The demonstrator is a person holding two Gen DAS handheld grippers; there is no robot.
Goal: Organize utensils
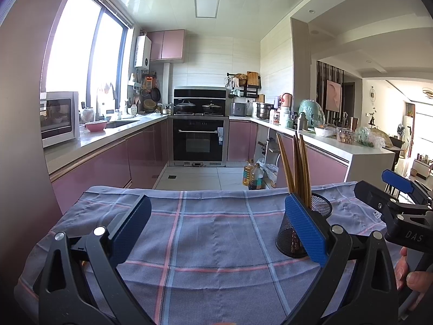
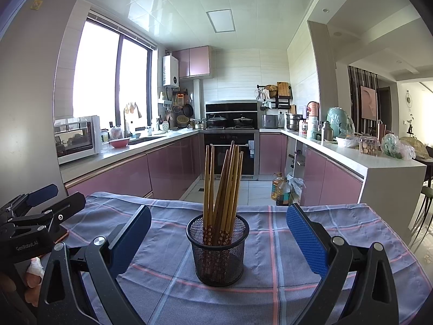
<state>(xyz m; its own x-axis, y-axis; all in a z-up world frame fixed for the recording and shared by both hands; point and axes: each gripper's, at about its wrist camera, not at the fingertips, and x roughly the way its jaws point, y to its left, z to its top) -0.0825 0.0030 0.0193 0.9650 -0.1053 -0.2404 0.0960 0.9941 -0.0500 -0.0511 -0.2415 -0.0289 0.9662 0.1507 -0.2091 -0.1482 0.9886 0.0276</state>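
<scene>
Meanwhile both grippers, left gripper (image 1: 216, 233) and right gripper (image 2: 219, 241), hover jaws apart; chopsticks (image 2: 223, 189) stand in the mesh cup (image 2: 219, 260) mid-surface

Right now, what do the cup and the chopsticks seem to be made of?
The cup looks like black metal mesh: the chopsticks show through its fine grid wall. The chopsticks look like brown wood or bamboo, with a small flower pattern on their lower ends.
</scene>
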